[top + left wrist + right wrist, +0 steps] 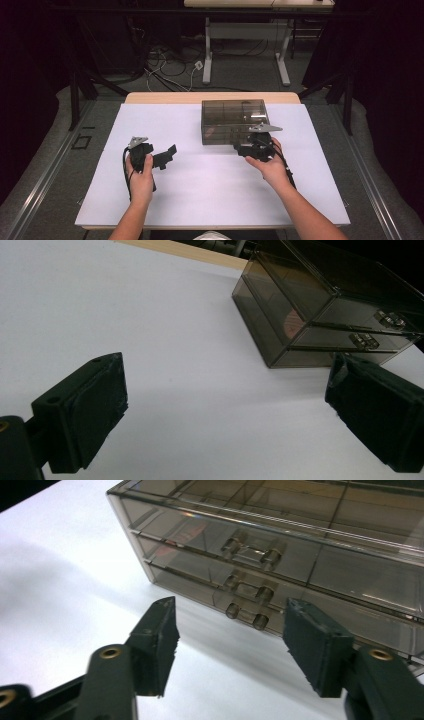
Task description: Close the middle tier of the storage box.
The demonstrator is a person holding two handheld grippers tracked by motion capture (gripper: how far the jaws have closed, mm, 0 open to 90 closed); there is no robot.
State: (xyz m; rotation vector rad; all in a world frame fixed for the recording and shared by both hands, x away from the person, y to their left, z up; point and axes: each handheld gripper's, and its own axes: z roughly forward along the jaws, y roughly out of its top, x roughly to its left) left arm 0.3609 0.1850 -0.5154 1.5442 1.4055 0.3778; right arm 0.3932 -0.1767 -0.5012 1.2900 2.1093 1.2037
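Right now the right tool (227, 640), jaws apart and empty, faces the drawer box (234, 120) at its 12 o'clock, handles (246, 616) crosswise just ahead; the left tool (159, 156), wide open, waits well apart on the worktop (200, 200).

Bare forearms, no sleeves. Left gripper (170, 154): black body, grey 3-cornered plate on top, black cable looping down past the wrist. Right gripper (241, 149): same black build, grey plate, black cable. 2 blocky black jaws each, dark scuffed pads (320, 652), brass-coloured screws at the pivots.
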